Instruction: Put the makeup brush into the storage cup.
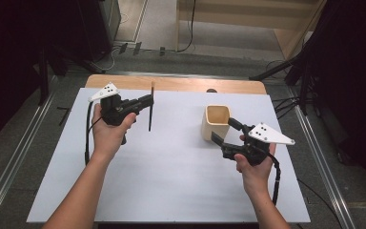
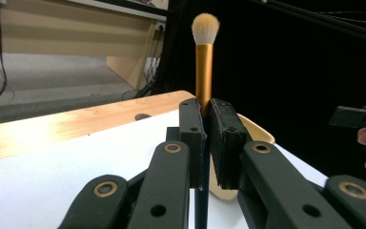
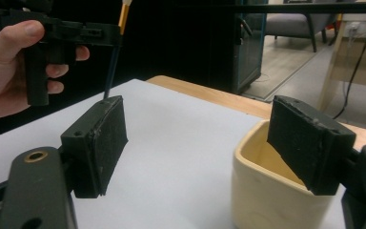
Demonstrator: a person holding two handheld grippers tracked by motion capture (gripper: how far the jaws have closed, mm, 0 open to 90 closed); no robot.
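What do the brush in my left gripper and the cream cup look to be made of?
Brush: soft pale bristles, natural or synthetic I cannot tell; a shiny gold ferrule, probably metal by its sheen; a thin dark glossy handle, plastic or lacquered wood. The left gripper is shut on it.

Cup: matte cream outside, tan inside, thick rounded rim, likely ceramic or possibly moulded plastic.

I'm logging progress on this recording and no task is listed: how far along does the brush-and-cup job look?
Done: the left gripper is shut on the makeup brush, held upright above the table. In hand: the right gripper is open, one jaw at the rim of the cream cup, not clamping it. Left, as a guess: getting the brush into the cup, which looks empty.
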